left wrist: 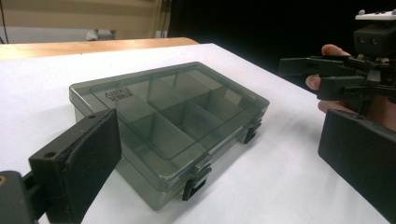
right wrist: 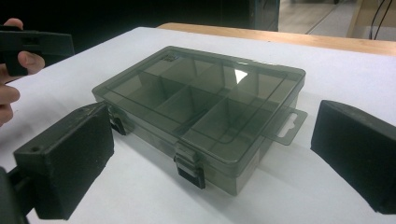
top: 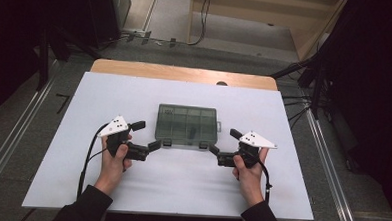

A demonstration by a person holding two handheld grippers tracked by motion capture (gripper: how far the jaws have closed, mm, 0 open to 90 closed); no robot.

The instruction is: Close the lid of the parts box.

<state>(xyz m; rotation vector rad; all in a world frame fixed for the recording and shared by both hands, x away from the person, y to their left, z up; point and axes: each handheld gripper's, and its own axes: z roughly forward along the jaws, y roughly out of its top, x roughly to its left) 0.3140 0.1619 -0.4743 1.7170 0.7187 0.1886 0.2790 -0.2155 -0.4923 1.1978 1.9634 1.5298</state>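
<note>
A smoky see-through compartment box (top: 187, 125) lies shut in the middle of the white table cover, its two black latches (top: 166, 143) facing the person. My left gripper (top: 148, 135) is open at the box's near left corner, not touching it. At the near right corner my right gripper (top: 224, 142) is open too. In the left gripper view the box (left wrist: 163, 116) lies between and beyond the spread left gripper (left wrist: 219, 135) jaws, with the right gripper (left wrist: 327, 74) farther off. The right gripper (right wrist: 210, 140) view shows the box (right wrist: 201, 98) and its hang tab (right wrist: 289, 123).
A white cover (top: 130, 187) spreads over a wooden table (top: 175, 72) whose far edge shows bare. Dark stands and cables (top: 304, 102) flank the table on the floor. The box's inner compartments look empty through the lid.
</note>
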